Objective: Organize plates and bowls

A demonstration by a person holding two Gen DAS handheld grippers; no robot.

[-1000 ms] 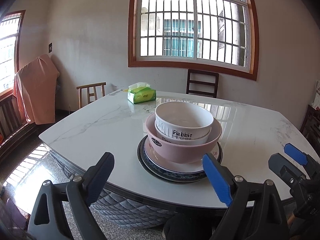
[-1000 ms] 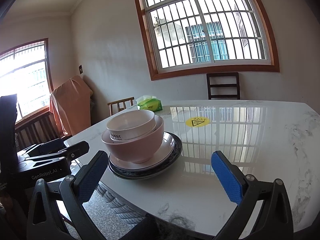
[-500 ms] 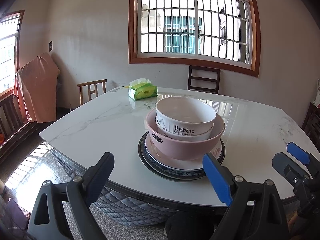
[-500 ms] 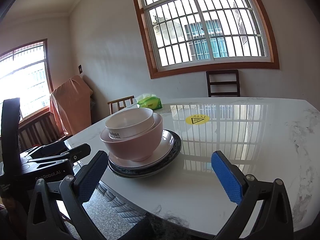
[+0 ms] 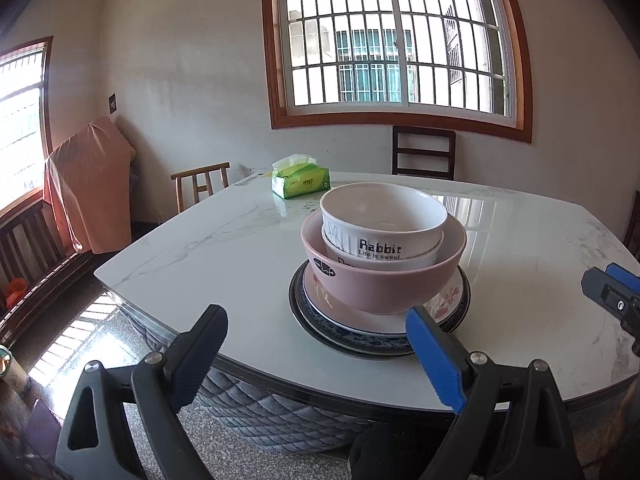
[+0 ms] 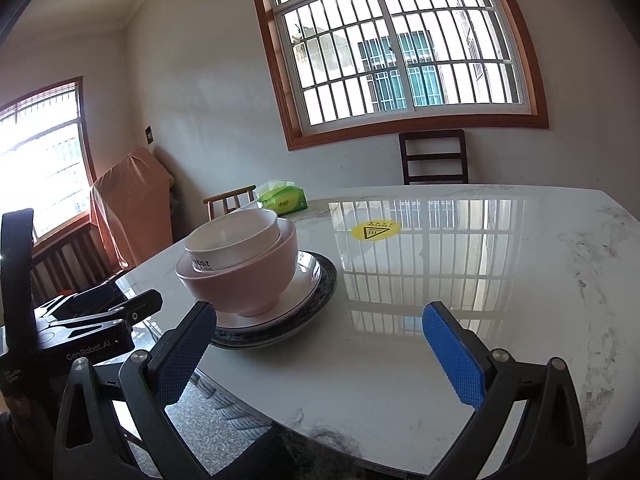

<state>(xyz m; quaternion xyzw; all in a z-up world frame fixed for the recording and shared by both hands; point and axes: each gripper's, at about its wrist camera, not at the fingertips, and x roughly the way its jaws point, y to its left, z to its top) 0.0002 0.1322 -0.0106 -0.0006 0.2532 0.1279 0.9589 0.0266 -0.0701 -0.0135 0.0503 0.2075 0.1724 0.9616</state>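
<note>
The left tongs (image 5: 316, 354), black-framed with blue ribbed pads, stand wide apart and hold nothing; they hang just off the near edge of the white marble-patterned desk (image 5: 208, 256), short of the stack of dishes. The right tongs (image 6: 320, 344), of the same make, are likewise spread wide and empty, their left pad near the stack's rim without touching it, their right pad over bare desk.

The stack is the landmark, close to the near edge of the desk. At its base lies a dark blue-patterned round plate (image 5: 320, 338), and on that a white plate with a pink flower print (image 5: 450, 300). In the white plate stands a wide pink ceramic bowl (image 5: 384, 286). Nested in the pink bowl are two white bowls, the upper one a white bowl printed "Rabbit" (image 5: 382, 228); of the lower white bowl (image 5: 424, 258) only a band of wall shows.

Beyond the stack, near the far edge of the desk, sits a green tissue pack (image 5: 300, 180) with a white sheet poking up. To the right of the stack, well apart from it in the right wrist view, a round yellow warning sticker (image 6: 376, 231) lies flat on the desk. Behind the desk, a dark wooden chair (image 5: 424, 152) stands under the barred window (image 5: 396, 44).
</note>
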